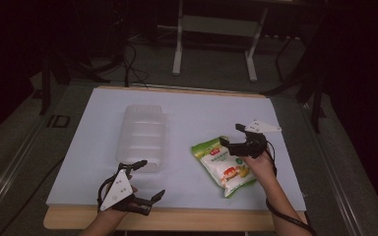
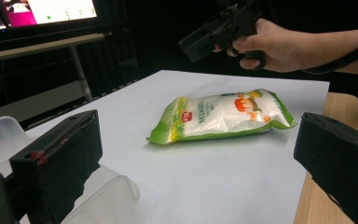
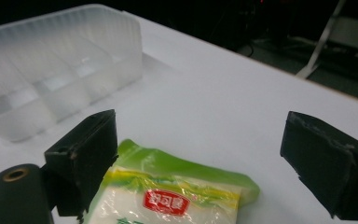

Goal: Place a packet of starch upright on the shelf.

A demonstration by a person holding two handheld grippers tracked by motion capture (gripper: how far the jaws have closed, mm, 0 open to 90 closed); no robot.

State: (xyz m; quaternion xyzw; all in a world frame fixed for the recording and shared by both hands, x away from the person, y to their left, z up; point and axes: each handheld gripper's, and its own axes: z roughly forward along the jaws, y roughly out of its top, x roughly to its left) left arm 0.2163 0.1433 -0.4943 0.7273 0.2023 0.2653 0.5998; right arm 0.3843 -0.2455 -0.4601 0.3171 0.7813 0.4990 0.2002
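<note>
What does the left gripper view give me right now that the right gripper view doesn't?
Left gripper view alone: the whole green and white pouch lying flat, the right gripper in the person's hand above its far end, the wooden table edge and a lit monitor.
Right gripper view alone: the clear tray's divided compartments, with nothing in those that show.
Both: the pouch on the white sheet, part of the tray, and their own jaws wide apart.

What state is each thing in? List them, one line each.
Pouch: sealed, lying flat on the table, not gripped.
Bin: empty, upright, apart from the pouch.
Left tongs: open, holding nothing, near the table's front edge.
Right tongs: open, above the pouch's top end.
</note>
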